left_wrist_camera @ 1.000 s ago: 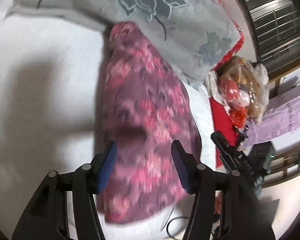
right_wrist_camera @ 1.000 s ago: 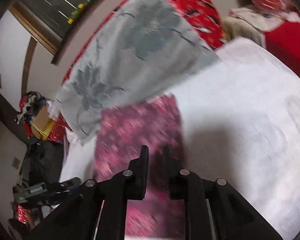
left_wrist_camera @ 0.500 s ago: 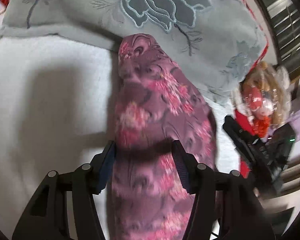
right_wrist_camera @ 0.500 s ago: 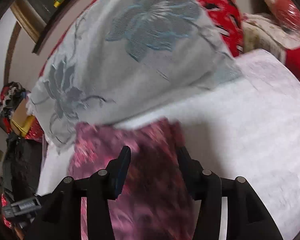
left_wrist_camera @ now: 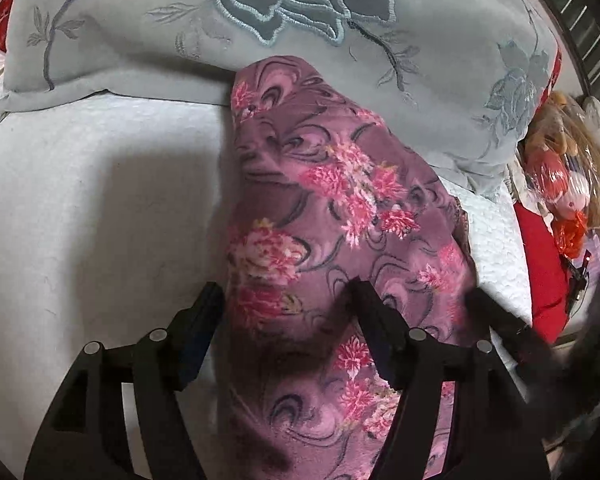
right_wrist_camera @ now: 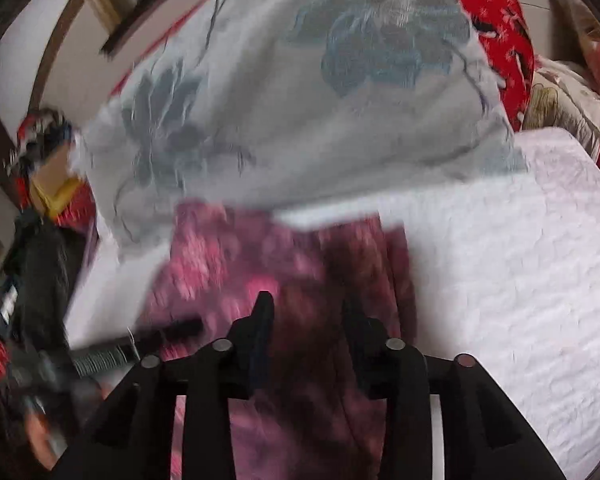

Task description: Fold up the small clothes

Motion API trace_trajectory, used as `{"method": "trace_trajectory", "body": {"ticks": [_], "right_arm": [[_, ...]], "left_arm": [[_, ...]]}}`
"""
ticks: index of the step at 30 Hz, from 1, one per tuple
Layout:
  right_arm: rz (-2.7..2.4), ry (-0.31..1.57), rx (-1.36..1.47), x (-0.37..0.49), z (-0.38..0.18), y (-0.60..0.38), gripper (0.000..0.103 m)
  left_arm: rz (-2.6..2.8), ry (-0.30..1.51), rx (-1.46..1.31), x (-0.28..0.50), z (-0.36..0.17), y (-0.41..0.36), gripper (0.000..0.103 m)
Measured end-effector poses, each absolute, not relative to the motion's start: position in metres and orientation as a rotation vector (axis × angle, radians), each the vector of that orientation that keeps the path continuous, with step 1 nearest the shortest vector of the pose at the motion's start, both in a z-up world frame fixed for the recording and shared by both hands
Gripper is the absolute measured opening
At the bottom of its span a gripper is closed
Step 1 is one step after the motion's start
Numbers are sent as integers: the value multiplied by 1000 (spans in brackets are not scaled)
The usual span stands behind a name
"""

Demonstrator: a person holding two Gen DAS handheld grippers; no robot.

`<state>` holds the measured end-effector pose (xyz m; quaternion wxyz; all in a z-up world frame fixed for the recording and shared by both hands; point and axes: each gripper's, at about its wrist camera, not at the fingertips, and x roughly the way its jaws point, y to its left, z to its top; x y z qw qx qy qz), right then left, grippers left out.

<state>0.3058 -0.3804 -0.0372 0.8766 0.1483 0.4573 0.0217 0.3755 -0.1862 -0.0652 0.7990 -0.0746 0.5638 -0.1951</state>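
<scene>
Scene: we see a purple flowered garment (left_wrist_camera: 332, 216) lying lengthwise on a white bedspread (left_wrist_camera: 80, 208), its far end touching a grey embroidered pillow (left_wrist_camera: 260, 20) | Left gripper (left_wrist_camera: 286, 304): jaws apart, just widened, cloth between them ungripped | Right gripper (right_wrist_camera: 306, 312): jaws part open, just narrowing, over the blurred cloth, gripping nothing that we can see

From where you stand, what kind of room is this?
Most likely a bedroom: a white quilted bed cover, a big grey flowered pillow at its head, and a purple floral garment lying on it.
</scene>
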Motion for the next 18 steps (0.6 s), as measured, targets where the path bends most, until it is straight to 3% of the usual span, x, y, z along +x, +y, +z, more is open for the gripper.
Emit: {"method": "trace_trajectory", "body": {"ticks": [6, 11, 18], "right_arm": [[-21, 901, 406, 292, -21, -405, 41], [-78, 872, 559, 293, -20, -441, 53], [-31, 1024, 528, 350, -51, -406, 59]], "left_arm": [[-409, 1221, -132, 366, -55, -186, 67], [-420, 1231, -274, 366, -54, -153, 67], [-465, 1279, -308, 374, -65, -157, 67]]}}
